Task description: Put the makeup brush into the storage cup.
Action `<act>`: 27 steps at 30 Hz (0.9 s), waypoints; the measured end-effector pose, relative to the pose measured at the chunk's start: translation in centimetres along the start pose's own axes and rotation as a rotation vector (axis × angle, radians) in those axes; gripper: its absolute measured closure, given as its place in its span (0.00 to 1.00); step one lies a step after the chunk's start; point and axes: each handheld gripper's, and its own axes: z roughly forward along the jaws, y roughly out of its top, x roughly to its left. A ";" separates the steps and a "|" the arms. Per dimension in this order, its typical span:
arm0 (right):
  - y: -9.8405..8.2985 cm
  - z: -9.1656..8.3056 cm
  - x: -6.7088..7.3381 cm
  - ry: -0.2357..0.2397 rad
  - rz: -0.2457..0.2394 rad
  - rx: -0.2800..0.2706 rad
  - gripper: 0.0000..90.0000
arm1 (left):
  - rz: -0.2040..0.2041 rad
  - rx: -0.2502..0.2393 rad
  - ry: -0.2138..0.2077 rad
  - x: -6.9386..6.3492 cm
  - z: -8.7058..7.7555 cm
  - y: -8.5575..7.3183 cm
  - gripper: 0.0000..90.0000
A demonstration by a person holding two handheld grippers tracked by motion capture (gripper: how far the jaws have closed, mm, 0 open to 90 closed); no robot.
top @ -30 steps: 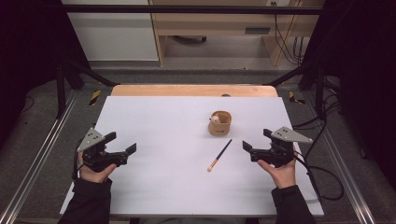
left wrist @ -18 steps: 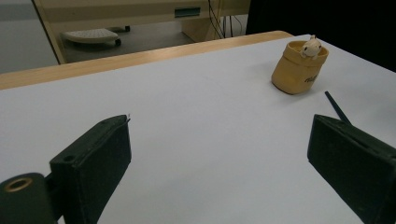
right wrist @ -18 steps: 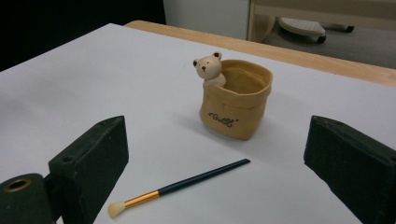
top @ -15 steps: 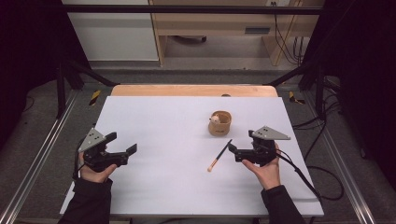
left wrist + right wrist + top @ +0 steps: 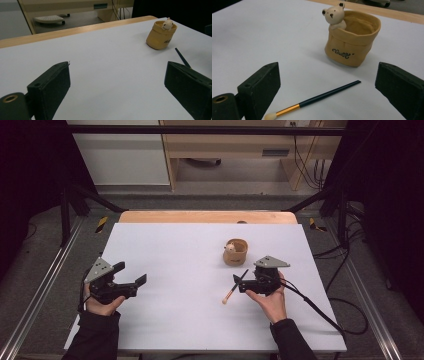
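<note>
R hand-held gripper [image 5: 237,284] is held wide open w/ nothing gripped, the makeup brush [image 5: 312,99] lying flat on the tabletop [image 5: 170,250] btwn its jaws, near the bear pot [image 5: 350,37]; L hand-held gripper [image 5: 131,274] likewise open, empty.

A fixed camera above the person's side looks forward and down over the whole white surface [image 5: 165,250], both hands entering from the bottom edge. The left gripper view sits low, just above the surface, looking between its own tongs [image 5: 117,82] toward the distant pot [image 5: 160,35] and the brush [image 5: 182,58] tip. The right gripper view sits far nearer, looking between its tongs [image 5: 328,92] at the pot [image 5: 352,42] and the brush [image 5: 317,98] lying close below. All three views share the pot [image 5: 235,251] and the brush [image 5: 235,286].
</note>
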 end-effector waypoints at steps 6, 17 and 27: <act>-0.4 1.8 0.3 -0.005 0.015 0.028 0.08 | 0.001 0.003 0.003 0.0 0.1 0.0 0.07; -1.7 4.0 0.9 -0.048 0.010 0.110 0.09 | 0.003 -0.002 0.005 0.0 -0.1 0.0 0.07; -2.8 5.1 1.1 -0.072 -0.018 0.192 0.12 | 0.004 0.001 0.005 -0.1 0.0 0.0 0.07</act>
